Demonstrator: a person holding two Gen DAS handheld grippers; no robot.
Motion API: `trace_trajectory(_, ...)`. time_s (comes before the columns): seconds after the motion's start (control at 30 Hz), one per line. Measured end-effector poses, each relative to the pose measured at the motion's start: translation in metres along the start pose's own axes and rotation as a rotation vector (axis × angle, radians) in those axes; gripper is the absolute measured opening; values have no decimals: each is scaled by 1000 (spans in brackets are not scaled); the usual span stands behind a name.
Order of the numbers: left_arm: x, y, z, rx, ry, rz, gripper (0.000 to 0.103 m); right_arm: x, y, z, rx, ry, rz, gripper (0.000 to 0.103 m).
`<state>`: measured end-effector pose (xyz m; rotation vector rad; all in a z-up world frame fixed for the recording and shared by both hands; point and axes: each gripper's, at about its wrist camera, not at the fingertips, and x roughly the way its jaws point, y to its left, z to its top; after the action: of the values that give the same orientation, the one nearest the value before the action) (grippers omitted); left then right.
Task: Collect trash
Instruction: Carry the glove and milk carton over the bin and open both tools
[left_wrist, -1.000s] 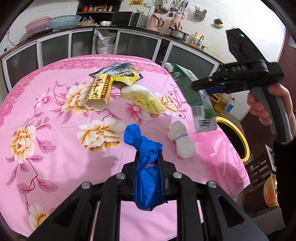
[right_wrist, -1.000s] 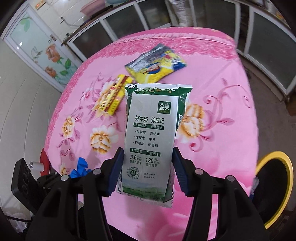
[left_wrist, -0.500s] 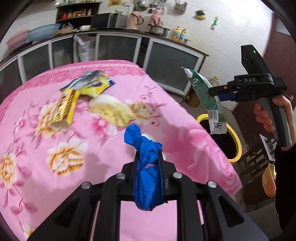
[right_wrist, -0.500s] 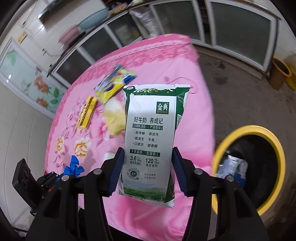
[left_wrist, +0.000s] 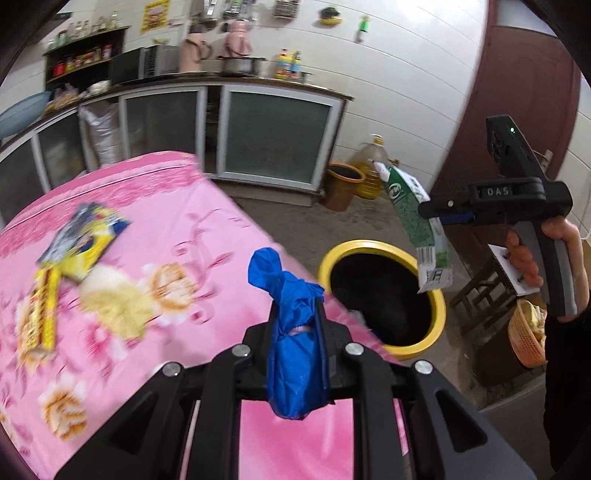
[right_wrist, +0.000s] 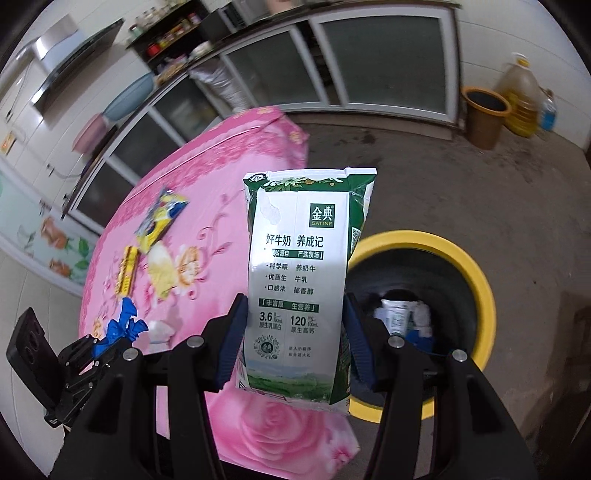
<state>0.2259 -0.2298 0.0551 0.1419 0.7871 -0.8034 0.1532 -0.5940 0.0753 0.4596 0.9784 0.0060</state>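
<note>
My right tool (right_wrist: 293, 339) grips a milk carton (right_wrist: 301, 273); my left tool (left_wrist: 297, 321) is clamped on a blue wad (left_wrist: 293, 332). Yellow-rimmed bin (right_wrist: 476, 280) beside desk (right_wrist: 221, 192) holds cartons and scraps.

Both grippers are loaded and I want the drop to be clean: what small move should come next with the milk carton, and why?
Probably carry the right gripper a little further, until the milk carton hangs over the bin's dark opening, then open. The carton is clamped upright, and from the left wrist its lower end seems just at the yellow-rimmed bin edge.
</note>
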Motion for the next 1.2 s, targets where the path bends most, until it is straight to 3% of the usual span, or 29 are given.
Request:
trace_trajectory(0.5,98,-78,35,90,86,-89,15,14,-88,-24,125,20,-37,50)
trace_trajectory(1.07,189,-123,39,120,202,-106,16,56,-131,-41,187,98,-64,50)
trace_trajectory(1.17,193,-121,40,99,204,-90,25,60,-138,-38,210,100,-45,52)
trace_trajectory(1.2,193,-119,40,95,201,-87,31,61,-140,-37,217,101,-40,59)
